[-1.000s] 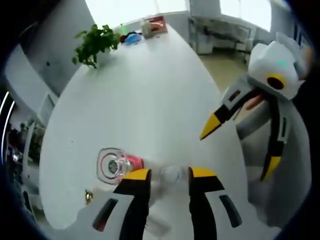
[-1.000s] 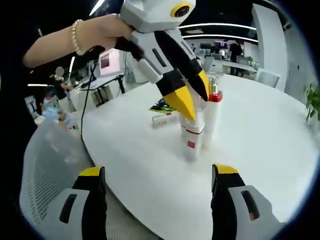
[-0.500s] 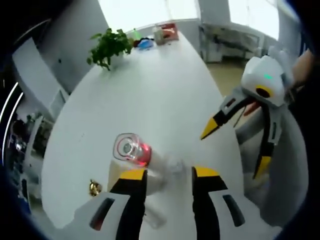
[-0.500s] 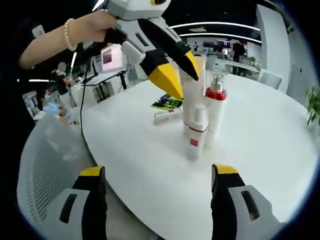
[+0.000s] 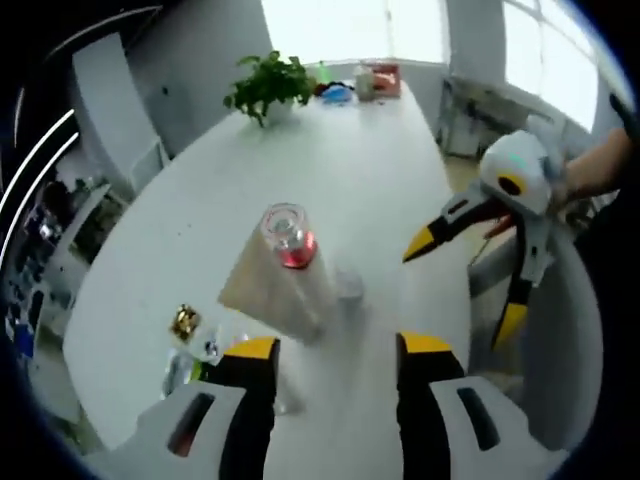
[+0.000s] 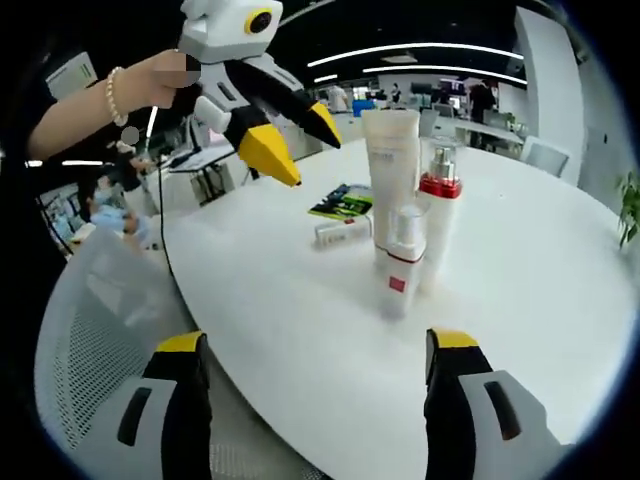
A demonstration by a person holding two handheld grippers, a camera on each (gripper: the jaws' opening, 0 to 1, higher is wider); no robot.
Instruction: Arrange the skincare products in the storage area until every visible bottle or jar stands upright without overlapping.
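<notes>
Three bottles (image 6: 410,215) upright — white, red-trimmed.

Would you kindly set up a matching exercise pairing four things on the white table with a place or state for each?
Things:
1. tall white tube
2. red-collared pump bottle
3. small white bottle
4. left tongs

Places or states:
A. open, in the air left of the bottles
B. nearest the right gripper view's camera, red label
C. upright, tallest of the three
D. right of the tube, clear cap

Pairs: 1-C, 2-D, 3-B, 4-A
</notes>
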